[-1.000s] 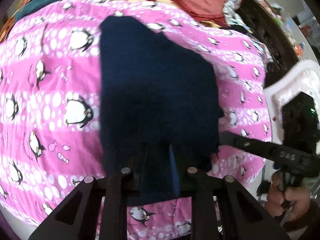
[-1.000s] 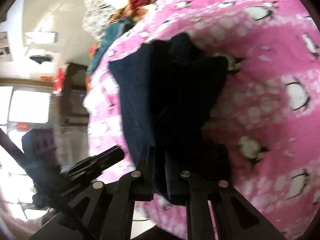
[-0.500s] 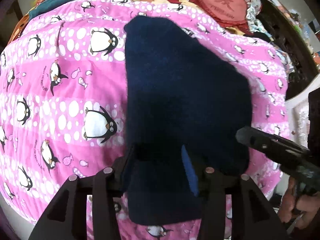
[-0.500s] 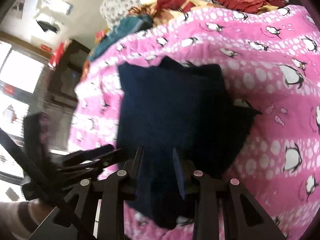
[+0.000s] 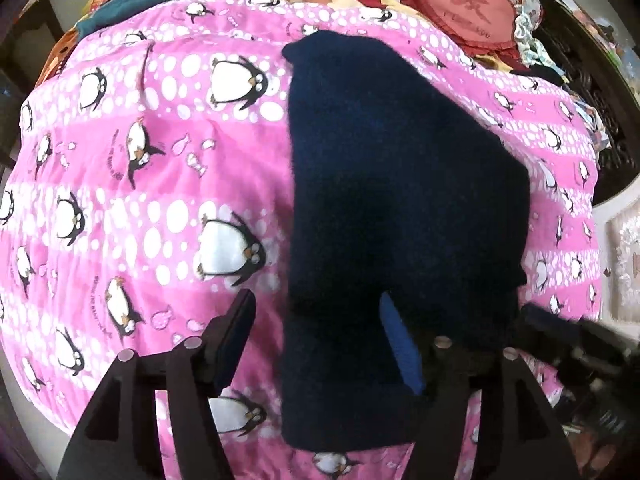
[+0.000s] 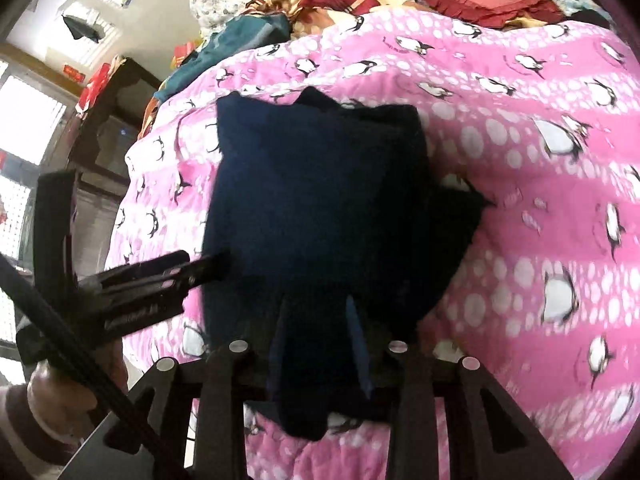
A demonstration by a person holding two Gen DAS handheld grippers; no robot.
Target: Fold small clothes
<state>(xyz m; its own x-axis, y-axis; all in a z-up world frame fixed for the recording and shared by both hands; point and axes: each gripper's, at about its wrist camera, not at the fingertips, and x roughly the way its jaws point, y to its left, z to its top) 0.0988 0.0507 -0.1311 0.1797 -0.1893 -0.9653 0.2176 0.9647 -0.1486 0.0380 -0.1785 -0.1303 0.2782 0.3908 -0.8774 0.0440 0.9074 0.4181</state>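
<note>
Left wrist view shows the dark blue garment (image 5: 400, 184) lying on the pink penguin blanket (image 5: 160, 184), already folded into a compact shape; perhaps one fold is left. Left gripper (image 5: 324, 336) is spread wide, its fingers either side of the near edge, gripping nothing. Right gripper (image 6: 316, 344) looks partly open around the near hem; whether it pinches it I cannot tell. No container is visible.

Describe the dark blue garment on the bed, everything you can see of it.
The dark blue garment is a small, soft, fuzzy-looking knit piece, navy throughout, lying folded flat on the pink penguin bedspread. Its far end is narrower, its near end reaches the bed's front edge. Layers show at its right side in the right wrist view. Both the left gripper and the right gripper are open around its near edge, neither clamping it.
</note>
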